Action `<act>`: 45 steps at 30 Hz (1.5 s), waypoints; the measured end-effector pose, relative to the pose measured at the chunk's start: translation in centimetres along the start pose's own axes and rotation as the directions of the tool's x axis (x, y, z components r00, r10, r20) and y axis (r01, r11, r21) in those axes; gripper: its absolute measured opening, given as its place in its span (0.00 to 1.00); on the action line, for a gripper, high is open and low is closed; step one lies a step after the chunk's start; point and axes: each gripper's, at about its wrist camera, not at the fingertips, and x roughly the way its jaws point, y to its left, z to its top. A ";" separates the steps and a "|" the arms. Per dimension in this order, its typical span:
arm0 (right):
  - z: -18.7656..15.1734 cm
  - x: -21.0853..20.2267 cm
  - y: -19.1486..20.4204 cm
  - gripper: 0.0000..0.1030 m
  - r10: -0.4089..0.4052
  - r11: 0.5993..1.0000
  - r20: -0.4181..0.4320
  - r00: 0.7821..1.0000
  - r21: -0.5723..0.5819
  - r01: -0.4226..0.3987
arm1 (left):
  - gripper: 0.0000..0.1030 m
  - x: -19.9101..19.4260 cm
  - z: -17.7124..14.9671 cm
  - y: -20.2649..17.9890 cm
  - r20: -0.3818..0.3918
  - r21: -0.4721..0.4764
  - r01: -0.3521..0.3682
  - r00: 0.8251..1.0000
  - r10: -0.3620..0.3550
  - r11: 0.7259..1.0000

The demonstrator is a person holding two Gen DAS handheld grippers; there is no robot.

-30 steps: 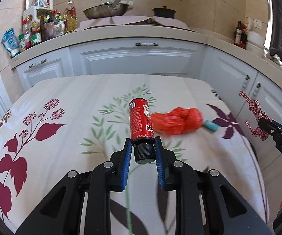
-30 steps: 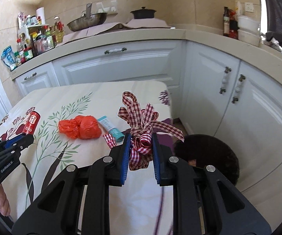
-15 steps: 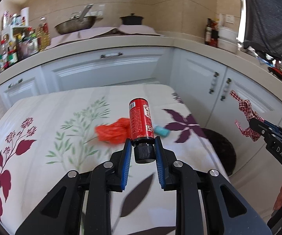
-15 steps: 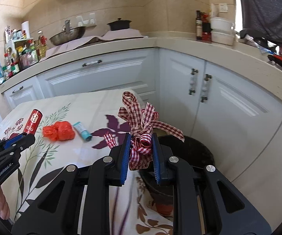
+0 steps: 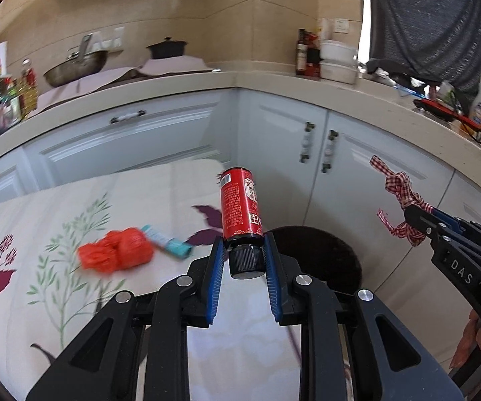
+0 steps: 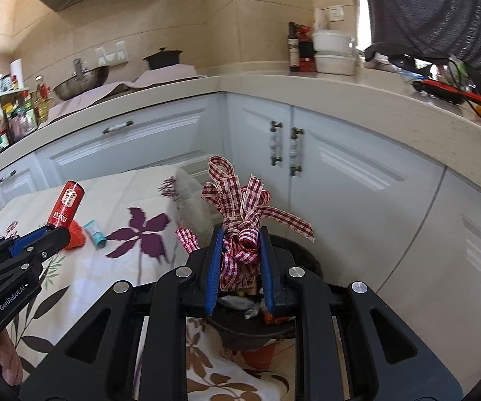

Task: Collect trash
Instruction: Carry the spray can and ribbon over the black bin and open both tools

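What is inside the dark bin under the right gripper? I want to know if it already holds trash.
Between the right gripper's fingers, the bin shows crumpled grey and orange scraps. The gingham ribbon bow and gripper body cover most of its opening.

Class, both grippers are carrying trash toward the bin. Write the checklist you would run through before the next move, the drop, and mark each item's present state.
1. Right gripper holds the checked ribbon firmly: ok.
2. Ribbon is above the dark bin: ok.
3. Left gripper grips the red bottle by its black cap: ok.
4. Bottle is above the bin: not ok, it looks short of the rim.
5. Bin has room: cannot tell, mostly hidden.
6. Table trash collected: not ok, the orange bag and small tube remain.
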 end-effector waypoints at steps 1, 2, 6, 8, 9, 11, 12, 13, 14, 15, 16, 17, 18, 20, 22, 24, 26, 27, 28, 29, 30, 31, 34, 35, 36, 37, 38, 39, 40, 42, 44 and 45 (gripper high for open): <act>0.0 0.1 -0.4 0.20 -0.005 1.000 0.002 1.000 0.002 0.005 | 0.24 0.3 0.1 -0.6 0.002 0.008 0.003 1.000 -0.003 1.000; 0.1 0.1 -0.6 0.20 -0.010 1.000 0.005 1.000 0.004 0.010 | 0.24 0.6 0.2 -0.9 0.003 0.013 0.006 1.000 -0.006 1.000; 0.3 0.5 -2.1 0.20 -0.022 1.000 0.019 1.000 0.013 0.021 | 0.24 2.0 0.7 -2.7 -0.002 0.027 0.020 1.000 -0.020 0.999; 0.4 0.8 -2.6 0.20 -0.030 0.999 0.025 0.999 0.011 0.030 | 0.24 2.5 0.9 -3.2 0.002 0.032 0.022 1.000 -0.022 0.999; 0.4 0.8 -2.7 0.20 -0.032 0.999 0.026 0.999 0.011 0.031 | 0.24 2.8 1.1 -3.6 0.004 0.038 0.023 1.000 -0.023 0.999; 0.4 1.3 -3.3 0.20 -0.033 0.999 0.029 0.999 0.014 0.033 | 0.24 3.2 1.2 -4.2 0.005 0.043 0.024 1.000 -0.024 0.999; 0.5 1.5 -3.5 0.20 -0.033 0.999 0.029 0.999 0.015 0.033 | 0.24 3.5 1.3 -4.4 0.005 0.044 0.024 1.000 -0.024 0.999; 0.5 1.8 -3.7 0.20 -0.034 0.999 0.028 0.999 0.017 0.033 | 0.24 3.8 1.5 -4.6 0.006 0.045 0.023 1.000 -0.024 0.999; 0.6 2.0 -3.9 0.20 -0.034 0.999 0.027 0.999 0.018 0.033 | 0.24 4.3 1.6 -5.0 0.004 0.047 0.024 1.000 -0.024 0.999; 0.6 2.2 -4.0 0.20 -0.033 0.999 0.028 0.999 0.020 0.033 | 0.24 4.6 1.7 -5.2 0.003 0.048 0.024 1.000 -0.024 0.999; 0.6 2.5 -4.2 0.20 -0.034 0.999 0.030 0.999 0.022 0.033 | 0.24 5.0 1.8 -5.4 0.002 0.049 0.023 1.000 -0.023 0.999; 0.6 2.8 -4.4 0.20 -0.034 0.999 0.030 0.999 0.025 0.034 | 0.24 5.3 1.9 -5.7 0.000 0.051 0.023 1.000 -0.023 0.998; 0.6 3.0 -4.6 0.20 -0.035 0.999 0.029 0.999 0.027 0.034 | 0.24 5.7 2.0 -5.9 -0.002 0.052 0.022 1.000 -0.022 0.998; 0.6 3.5 -5.0 0.20 -0.036 0.999 0.029 0.999 0.035 0.035 | 0.24 6.4 2.0 -6.3 -0.007 0.055 0.022 1.000 -0.022 0.998; 0.6 4.0 -5.2 0.20 -0.038 0.999 0.028 0.999 0.039 0.037 | 0.24 7.1 2.2 -6.7 -0.017 0.056 0.026 1.000 -0.025 0.998; 0.6 4.6 -5.5 0.20 -0.040 0.998 0.026 0.999 0.045 0.039 | 0.24 7.7 2.3 -7.0 -0.024 0.052 0.027 0.999 -0.026 0.998; 0.5 5.2 -5.8 0.20 -0.041 0.998 0.023 0.999 0.049 0.040 | 0.24 8.4 2.5 -7.2 -0.031 0.048 0.026 0.999 -0.024 0.998; 0.5 5.5 -5.9 0.20 -0.041 0.998 0.020 0.999 0.050 0.040 | 0.24 8.7 2.5 -7.4 -0.036 0.048 0.026 0.999 -0.024 0.999; 0.4 5.8 -5.9 0.20 -0.042 0.998 0.017 0.999 0.051 0.041 | 0.24 9.1 2.6 -7.5 -0.044 0.045 0.028 0.999 -0.026 0.999; 0.4 6.2 -6.0 0.20 -0.042 0.998 0.013 0.999 0.051 0.041 | 0.24 9.4 2.6 -7.6 -0.049 0.043 0.029 0.998 -0.027 0.999; 0.3 6.4 -6.0 0.20 -0.042 0.998 0.009 0.999 0.051 0.042 | 0.24 9.8 2.6 -7.7 -0.055 0.044 0.029 0.998 -0.026 0.999; 0.2 6.7 -6.1 0.20 -0.042 0.998 0.005 0.999 0.051 0.042 | 0.24 10.0 2.6 -7.8 -0.058 0.048 0.027 0.998 -0.024 0.998; 0.1 7.5 -6.2 0.20 -0.042 0.998 -0.006 0.999 0.052 0.042 | 0.24 10.7 2.6 -8.1 -0.065 0.057 0.022 0.998 -0.019 0.998; 0.0 7.8 -6.2 0.20 -0.042 0.998 -0.009 0.999 0.053 0.043 | 0.24 11.0 2.6 -8.2 -0.070 0.057 0.022 0.997 -0.018 0.998; 0.0 8.0 -6.3 0.20 -0.044 0.998 -0.012 0.999 0.055 0.044 | 0.24 11.3 2.6 -8.3 -0.074 0.057 0.021 0.997 -0.017 0.998; 0.0 8.3 -6.3 0.20 -0.046 0.997 -0.016 0.999 0.055 0.046 | 0.24 11.4 2.6 -8.3 -0.076 0.057 0.020 0.997 -0.015 0.998; -0.1 8.5 -6.4 0.20 -0.047 0.997 -0.019 0.999 0.057 0.048 | 0.24 11.6 2.5 -8.3 -0.077 0.058 0.017 0.997 -0.013 0.998; -0.1 8.8 -6.4 0.20 -0.047 0.997 -0.020 0.999 0.058 0.049 | 0.24 11.8 2.5 -8.4 -0.079 0.059 0.015 0.997 -0.011 0.998; 0.0 9.0 -6.4 0.20 -0.049 0.997 -0.023 0.999 0.059 0.050 | 0.24 11.9 2.5 -8.5 -0.080 0.059 0.014 0.997 -0.009 0.998; 0.0 9.5 -6.3 0.20 -0.051 0.997 -0.027 0.998 0.060 0.053 | 0.24 12.3 2.4 -8.6 -0.085 0.061 0.013 0.996 -0.008 0.998; 0.0 9.9 -6.3 0.22 -0.055 0.997 -0.027 0.998 0.059 0.056 | 0.24 12.5 2.5 -8.6 -0.089 0.059 0.015 0.996 -0.009 0.998; 0.1 10.0 -6.2 0.25 -0.058 0.996 -0.024 0.998 0.061 0.060 | 0.24 12.7 2.5 -8.6 -0.092 0.056 0.015 0.996 -0.010 0.998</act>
